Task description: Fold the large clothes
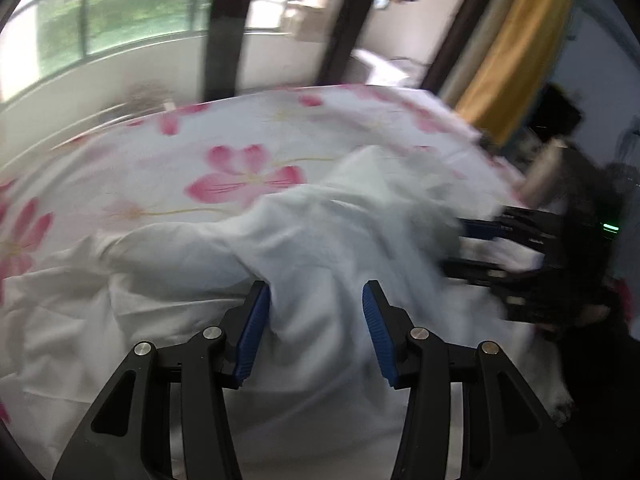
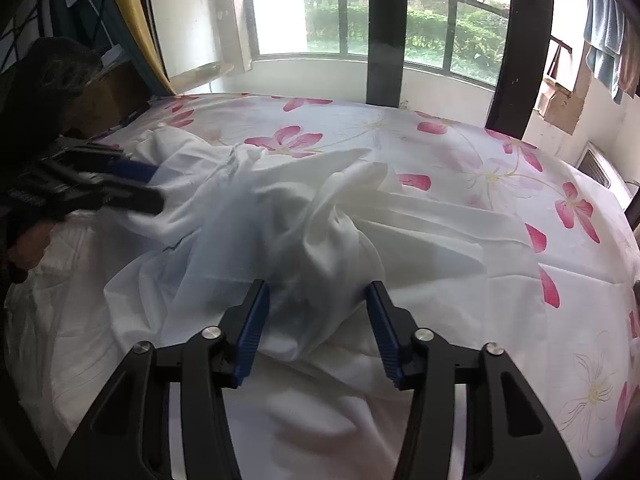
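You have one white garment (image 2: 280, 216) in front of you, crumpled in a loose heap on the bed sheet (image 2: 500, 152), which is white with pink flowers. One bunched peak of cloth rises near the heap's middle, and folds run off toward both sides.

Your two tongs are both at the heap. The left gripper (image 1: 316, 322) stands with jaws apart and a ridge of the cloth between them; its blue pads do not seem to press on it, though the left view is blurred. The right gripper (image 2: 318, 322) also has its jaws apart, a mound of cloth lying between them unclamped.

One window (image 2: 400, 28) with a railing sits beyond the bed, and one yellow curtain (image 1: 516, 48) hangs beside it.
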`<state>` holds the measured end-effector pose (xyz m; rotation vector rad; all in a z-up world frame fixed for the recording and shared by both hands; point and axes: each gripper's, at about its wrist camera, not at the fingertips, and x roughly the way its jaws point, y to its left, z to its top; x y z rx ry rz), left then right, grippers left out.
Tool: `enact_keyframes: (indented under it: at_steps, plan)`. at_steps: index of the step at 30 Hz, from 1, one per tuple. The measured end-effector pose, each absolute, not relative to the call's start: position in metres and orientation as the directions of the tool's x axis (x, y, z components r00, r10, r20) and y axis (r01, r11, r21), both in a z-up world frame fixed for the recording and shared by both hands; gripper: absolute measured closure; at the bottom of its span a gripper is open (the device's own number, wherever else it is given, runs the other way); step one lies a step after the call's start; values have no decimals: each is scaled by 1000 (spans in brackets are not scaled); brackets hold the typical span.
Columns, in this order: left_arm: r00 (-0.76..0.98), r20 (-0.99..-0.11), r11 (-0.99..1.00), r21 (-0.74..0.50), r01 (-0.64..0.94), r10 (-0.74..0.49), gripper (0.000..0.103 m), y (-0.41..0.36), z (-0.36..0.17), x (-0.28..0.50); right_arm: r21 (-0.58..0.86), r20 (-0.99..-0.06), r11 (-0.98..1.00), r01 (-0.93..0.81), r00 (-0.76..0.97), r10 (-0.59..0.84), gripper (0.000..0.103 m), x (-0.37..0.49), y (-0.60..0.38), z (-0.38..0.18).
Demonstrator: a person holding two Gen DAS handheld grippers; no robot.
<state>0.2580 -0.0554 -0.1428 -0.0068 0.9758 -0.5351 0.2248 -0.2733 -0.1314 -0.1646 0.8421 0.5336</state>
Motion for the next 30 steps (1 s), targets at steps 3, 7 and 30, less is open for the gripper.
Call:
enact_keyframes:
  at_steps: [3, 7, 30]
  plan:
    - [355, -785, 818, -310, 485, -508, 53, -70, -147, 255, 75, -745, 862, -501, 547, 382, 63, 224, -275, -132]
    - [353, -787, 796, -269, 542, -506, 53, -81, -141, 241, 65, -742, 873, -483, 562, 367, 64, 220, -279, -129]
    - [605, -763, 972, -214, 98, -228, 53, 104, -119, 99, -6, -735, 943, -333, 640, 222, 46, 148, -323, -103]
